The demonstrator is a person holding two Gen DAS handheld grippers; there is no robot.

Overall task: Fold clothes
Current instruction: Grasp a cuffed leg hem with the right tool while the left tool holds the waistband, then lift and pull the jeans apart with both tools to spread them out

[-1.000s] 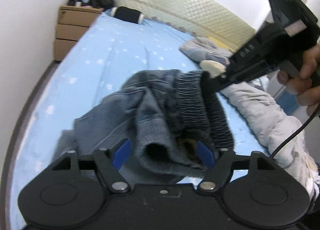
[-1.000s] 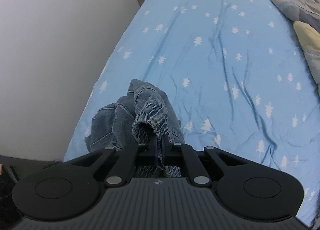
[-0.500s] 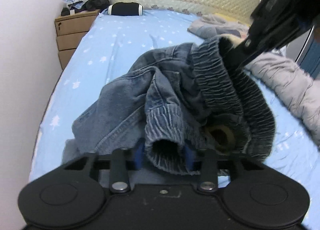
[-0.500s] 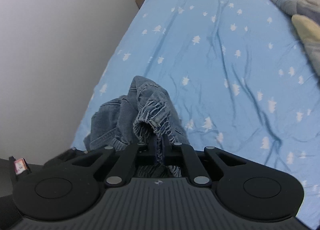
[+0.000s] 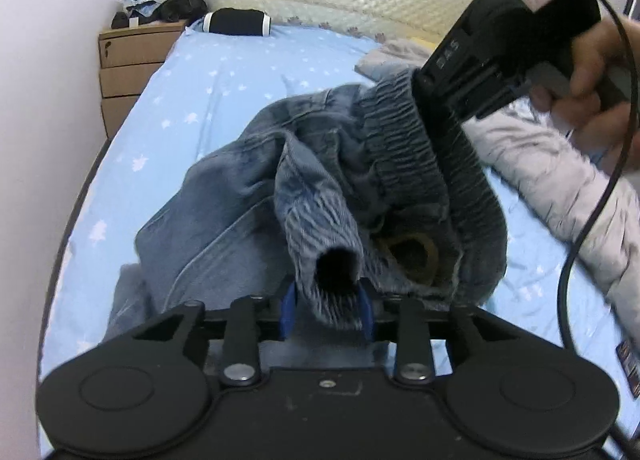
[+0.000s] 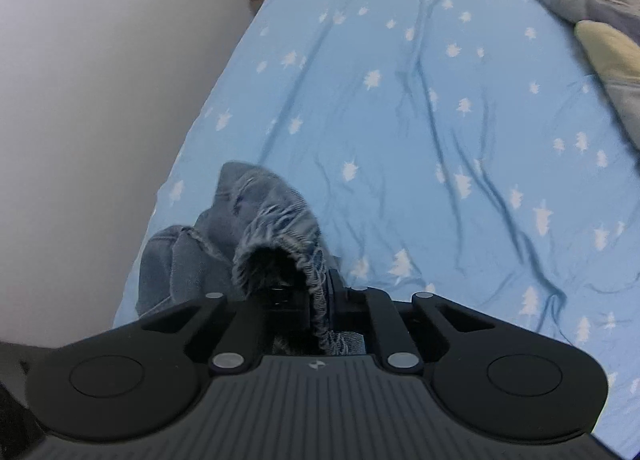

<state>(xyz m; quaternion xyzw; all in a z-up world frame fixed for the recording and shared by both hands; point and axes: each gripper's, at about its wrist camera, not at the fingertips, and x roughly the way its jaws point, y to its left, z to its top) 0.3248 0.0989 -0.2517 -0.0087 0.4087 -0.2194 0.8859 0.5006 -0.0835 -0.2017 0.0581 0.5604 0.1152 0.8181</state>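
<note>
Narrowed since earlier, left tool (image 5: 327,302) grips jeans (image 5: 320,187) waistband; only its view shows right tool (image 5: 430,99) pinching.

The right gripper's (image 5: 436,99) fingertips are buried in the jeans' (image 5: 320,187) elastic waistband. The bed (image 6: 440,119) is cut off by every picture edge. Items on the nightstand (image 5: 136,55) cannot be identified.

Both hand-held grippers tilt downward, the left hand-held gripper (image 5: 328,306) and right hand-held gripper (image 6: 320,292) pinching fabric.
</note>
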